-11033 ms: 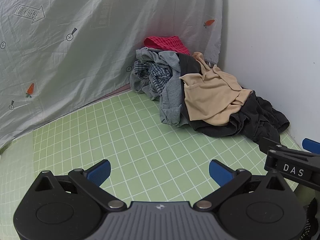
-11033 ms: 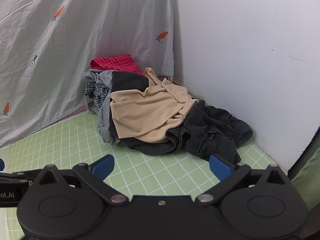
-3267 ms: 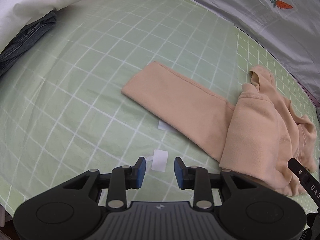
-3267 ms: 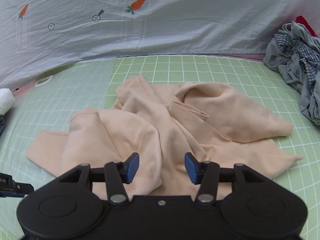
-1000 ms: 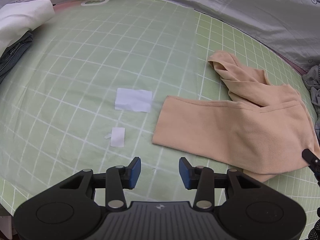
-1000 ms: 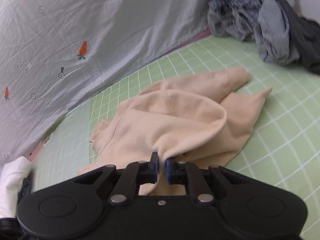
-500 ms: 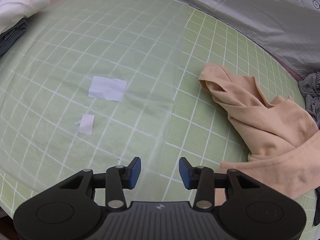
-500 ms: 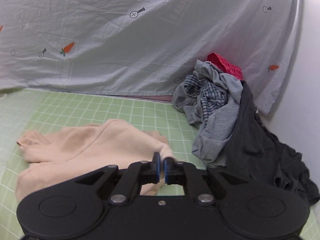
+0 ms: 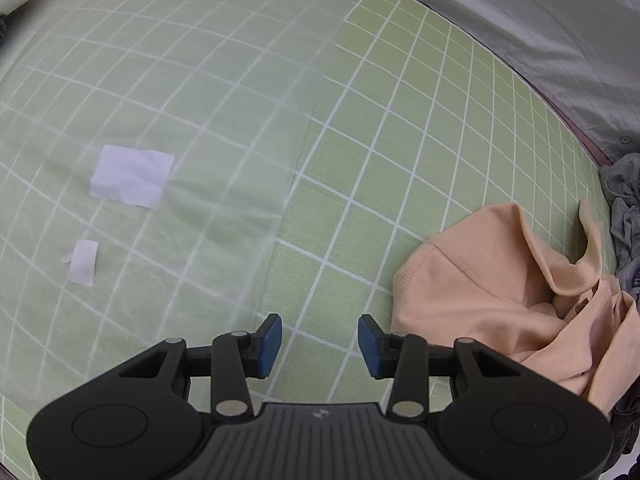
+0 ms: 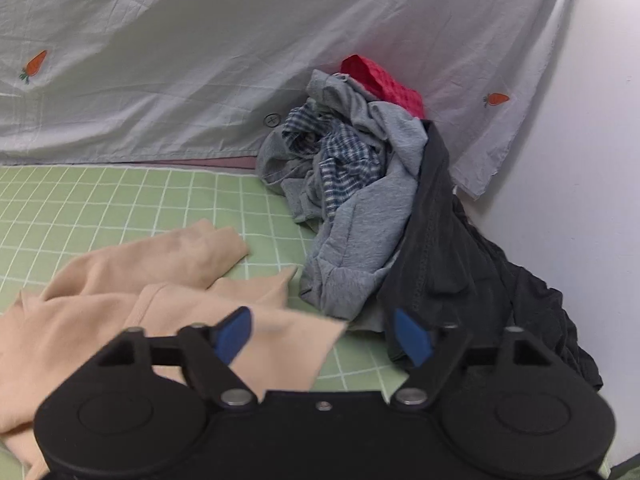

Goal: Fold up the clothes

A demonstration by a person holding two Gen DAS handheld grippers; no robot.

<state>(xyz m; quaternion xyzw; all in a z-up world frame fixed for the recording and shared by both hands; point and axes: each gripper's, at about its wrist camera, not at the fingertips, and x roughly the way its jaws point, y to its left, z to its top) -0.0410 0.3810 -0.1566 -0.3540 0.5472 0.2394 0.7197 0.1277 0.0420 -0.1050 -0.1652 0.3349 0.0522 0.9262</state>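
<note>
Lying on the pale left part of the green checked sheet [image 9: 360, 128] are two white paper scraps [image 9: 130, 176], well apart from any clothing; what they are for cannot be told. Just right of them, the left gripper [image 9: 318, 340] hovers over bare sheet with its jaws parted and nothing between them, a judgement being that it waits on clear ground where a garment could be spread flat.

Further right, the beige shirt [image 9: 500, 292] lies rumpled on the sheet, one sleeve or hem curling up and the body bunched in soft ridges, so it is neither flat nor folded. In the right wrist view the same shirt fills the lower left, and one loose corner of it reaches under the right gripper [image 10: 322, 336]. Those jaws stand wide apart and hold nothing; the cloth lies below them, not pinched. That spread stance suits either a grip just given up or one about to be taken on the corner, and the pictures do not settle which.

Right again, the pile of clothes [image 10: 360, 184] sits heaped in the corner against the hanging grey cloth [image 10: 200, 60] and the white wall [image 10: 592, 140]: grey, checked, red and black pieces tangled together, likely parked there out of the working space. The shirt touches or nearly touches the pile's edge.
</note>
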